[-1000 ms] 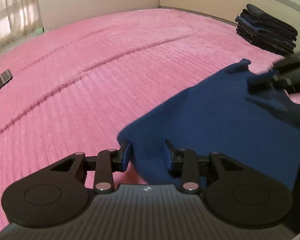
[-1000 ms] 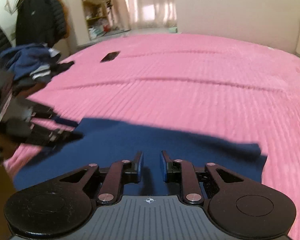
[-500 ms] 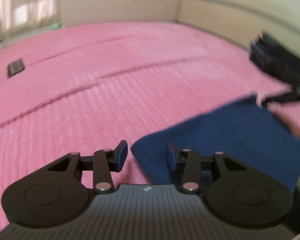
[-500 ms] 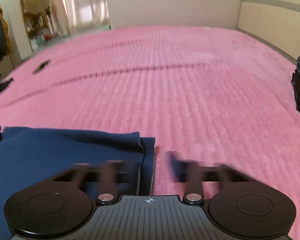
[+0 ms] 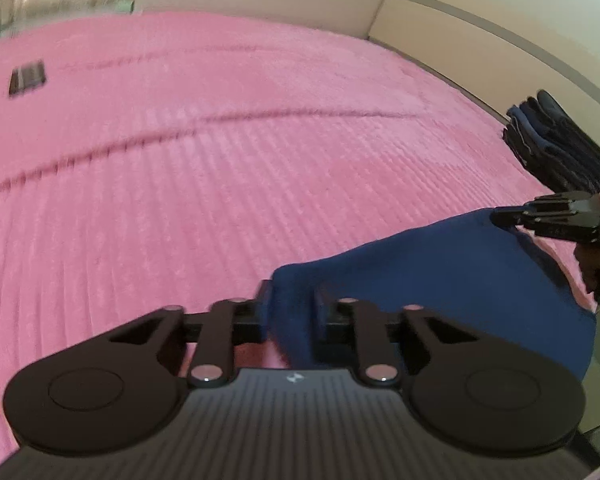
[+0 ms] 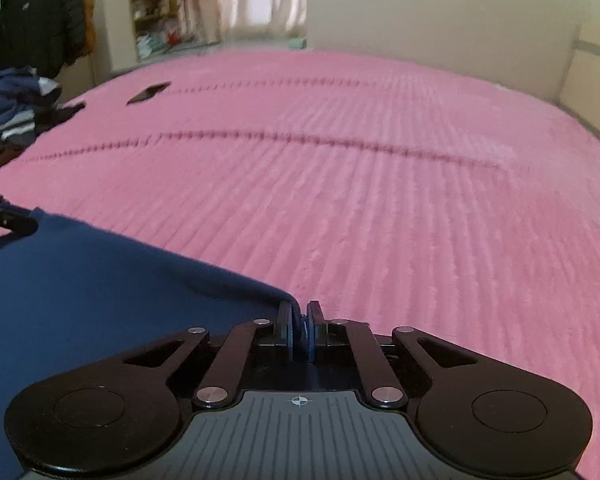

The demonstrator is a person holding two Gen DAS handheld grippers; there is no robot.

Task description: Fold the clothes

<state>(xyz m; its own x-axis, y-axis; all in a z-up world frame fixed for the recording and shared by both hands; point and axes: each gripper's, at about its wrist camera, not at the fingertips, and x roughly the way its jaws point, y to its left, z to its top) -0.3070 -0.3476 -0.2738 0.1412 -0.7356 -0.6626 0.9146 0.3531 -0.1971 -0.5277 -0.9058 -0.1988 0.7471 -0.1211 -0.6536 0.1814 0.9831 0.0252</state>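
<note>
Pinching one corner of the soft, limp blue garment (image 6: pixel 80 280) in the right gripper (image 6: pixel 299 320) — light cloth that sags unless held at both corners — while the left gripper (image 5: pixel 290 312) straddles the other corner, jaws apparently not yet clamped.

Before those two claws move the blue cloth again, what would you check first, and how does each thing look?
1. Right gripper shut on the blue garment corner: ok.
2. Left gripper grip: fabric lies between the jaws, which look apart: not ok.
3. Pink bedspread ahead free for laying down: ok.
4. Folded stack apart from the garment: ok.
5. Garment's lower edge hanging even: cannot tell.
</note>
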